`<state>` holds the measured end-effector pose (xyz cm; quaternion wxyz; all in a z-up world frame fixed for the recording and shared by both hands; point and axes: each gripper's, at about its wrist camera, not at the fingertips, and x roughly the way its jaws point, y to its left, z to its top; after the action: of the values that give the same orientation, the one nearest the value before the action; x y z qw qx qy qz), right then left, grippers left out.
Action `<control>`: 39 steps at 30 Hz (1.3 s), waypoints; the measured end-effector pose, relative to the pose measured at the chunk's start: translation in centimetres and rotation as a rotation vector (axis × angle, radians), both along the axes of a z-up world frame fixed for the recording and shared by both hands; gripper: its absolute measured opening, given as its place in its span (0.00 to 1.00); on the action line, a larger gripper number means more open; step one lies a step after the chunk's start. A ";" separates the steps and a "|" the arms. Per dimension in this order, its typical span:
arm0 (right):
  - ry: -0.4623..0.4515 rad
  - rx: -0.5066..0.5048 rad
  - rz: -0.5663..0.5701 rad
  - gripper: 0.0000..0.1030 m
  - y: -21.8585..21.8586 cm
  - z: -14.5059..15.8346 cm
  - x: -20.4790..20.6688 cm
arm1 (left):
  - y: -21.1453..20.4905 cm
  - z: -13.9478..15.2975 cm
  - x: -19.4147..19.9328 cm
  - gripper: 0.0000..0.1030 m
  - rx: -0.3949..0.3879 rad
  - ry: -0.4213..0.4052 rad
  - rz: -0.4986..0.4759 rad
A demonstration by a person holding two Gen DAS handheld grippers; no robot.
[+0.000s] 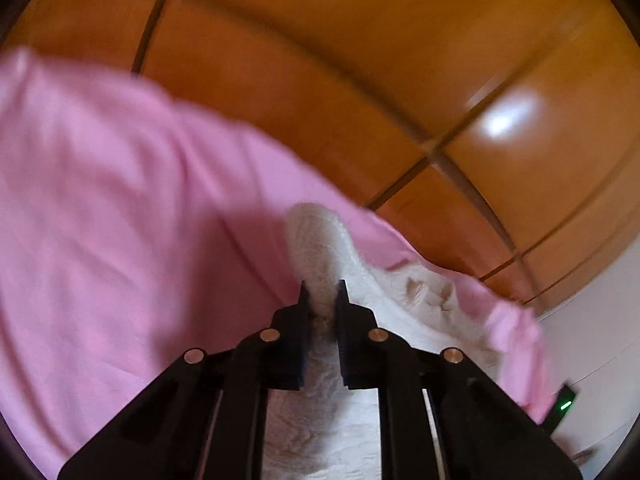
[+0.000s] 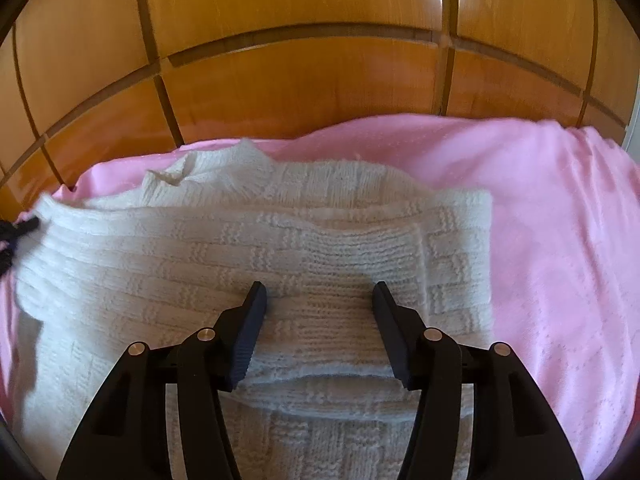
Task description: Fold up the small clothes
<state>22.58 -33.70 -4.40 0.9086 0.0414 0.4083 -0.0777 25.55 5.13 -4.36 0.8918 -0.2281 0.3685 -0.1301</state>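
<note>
Jaws: left gripper (image 1: 323,292) clamps white knit sweater (image 2: 248,248); right gripper (image 2: 318,300) released above it; pink sheet (image 2: 560,220) beneath

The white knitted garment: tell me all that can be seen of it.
The white knitted garment is cream wool-like knit with a basket-weave pattern and ribbed edges. It lies partly folded in layers on the pink cloth. The left claw is shut on a raised fold of it; the right claw stands open over its middle layer.
</note>
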 end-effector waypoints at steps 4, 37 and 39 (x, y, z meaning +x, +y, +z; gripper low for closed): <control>0.015 -0.036 0.004 0.56 0.5 -1.0 0.3 | -3.9 -1.6 1.2 0.11 0.338 0.035 0.043; 0.008 -0.051 -0.022 0.86 0.8 1.4 -2.7 | -5.7 1.2 -15.4 0.59 0.455 -0.016 0.071; 0.016 -0.040 -0.015 0.89 1.1 1.6 -4.3 | -5.6 1.0 -16.2 0.60 0.453 -0.014 0.067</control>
<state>18.28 -32.61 -2.75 0.9053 0.0255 0.4137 -0.0932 9.38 -0.51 -3.33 0.9265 -0.0335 0.3745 -0.0160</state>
